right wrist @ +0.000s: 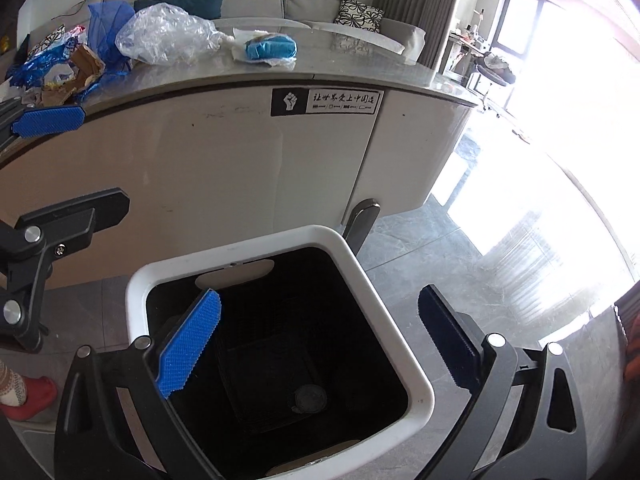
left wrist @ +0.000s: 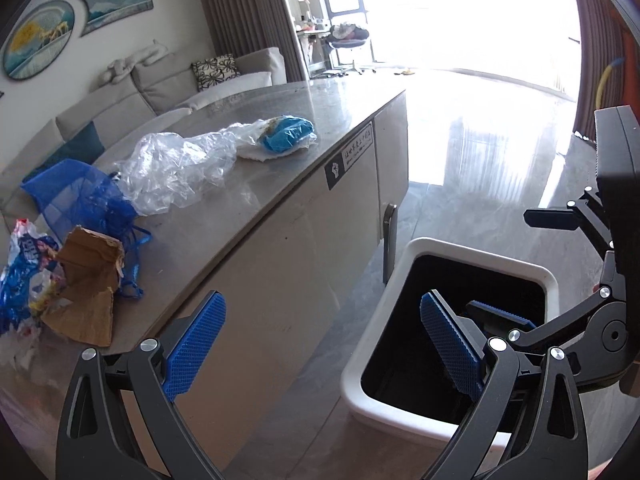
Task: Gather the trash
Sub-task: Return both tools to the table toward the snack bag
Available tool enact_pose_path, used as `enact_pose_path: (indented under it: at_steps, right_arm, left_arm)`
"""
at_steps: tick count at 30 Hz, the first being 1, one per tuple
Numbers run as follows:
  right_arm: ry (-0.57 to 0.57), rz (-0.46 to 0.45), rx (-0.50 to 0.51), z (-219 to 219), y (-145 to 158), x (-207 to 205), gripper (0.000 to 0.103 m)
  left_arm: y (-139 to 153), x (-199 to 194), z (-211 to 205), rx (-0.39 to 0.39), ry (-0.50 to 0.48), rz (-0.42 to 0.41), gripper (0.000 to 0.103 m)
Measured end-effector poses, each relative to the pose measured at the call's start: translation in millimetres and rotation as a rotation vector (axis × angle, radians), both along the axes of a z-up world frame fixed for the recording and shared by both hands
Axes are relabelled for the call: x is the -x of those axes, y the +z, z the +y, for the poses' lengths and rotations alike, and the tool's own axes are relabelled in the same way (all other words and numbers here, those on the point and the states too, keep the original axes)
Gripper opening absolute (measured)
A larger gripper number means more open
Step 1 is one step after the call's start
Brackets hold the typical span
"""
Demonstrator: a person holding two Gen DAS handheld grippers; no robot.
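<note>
Both claws, left (left wrist: 320, 344) and right (right wrist: 316, 344), gape empty over the bin (right wrist: 416, 392); drop step looks done. Trash, possibly wrappers (left wrist: 180, 164), sits far-left on the table (left wrist: 280, 168); next reach there.

The bin (right wrist: 280, 240) sits on the floor before the counter (right wrist: 360, 68); trash (right wrist: 168, 38) lies on the counter at ten o'clock.

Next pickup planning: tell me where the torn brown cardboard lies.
The torn brown cardboard lies on the countertop's left end, between the blue-and-white wrapper and blue mesh bag.
</note>
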State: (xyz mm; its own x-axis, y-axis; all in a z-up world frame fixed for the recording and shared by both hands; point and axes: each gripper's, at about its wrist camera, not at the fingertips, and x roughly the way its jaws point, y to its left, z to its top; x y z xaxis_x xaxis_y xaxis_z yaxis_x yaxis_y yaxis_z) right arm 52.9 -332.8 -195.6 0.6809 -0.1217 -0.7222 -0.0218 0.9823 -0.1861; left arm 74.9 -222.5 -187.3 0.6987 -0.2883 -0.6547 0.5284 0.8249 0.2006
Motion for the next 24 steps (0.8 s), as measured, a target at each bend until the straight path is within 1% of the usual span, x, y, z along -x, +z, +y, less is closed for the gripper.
enact_pose_path:
  at_steps: [3, 7, 10, 13, 17, 21, 24]
  right_arm:
    - [-0.006, -0.075, 0.007, 8, 31, 7, 0.098]
    - [-0.006, -0.196, -0.01, 26, 75, 14, 0.098]
    - [0.018, -0.284, -0.007, 49, 104, 20, 0.098]
    - [0.062, -0.354, -0.004, 74, 124, 21, 0.098]
    - [0.126, -0.401, -0.006, 113, 142, 15, 0.098]
    - [0.171, -0.418, -0.004, 143, 149, -2, 0.098]
    - [0.186, -0.418, -0.015, 161, 150, -14, 0.098]
  left_arm:
    - [17, 1, 17, 0.031, 0.023, -0.017, 0.098]
    - [49, 3, 47, 0.075, 0.061, -0.073, 0.098]
    - [71, 3, 70, 0.102, 0.084, -0.108, 0.098]
    - [90, 2, 94, 0.124, 0.117, -0.141, 0.098]
    - [109, 2, 128, 0.14, 0.161, -0.186, 0.099]
    - [120, -7, 164, 0.12, 0.206, -0.224, 0.099]
    - [120, -17, 187, 0.099, 0.229, -0.235, 0.099]
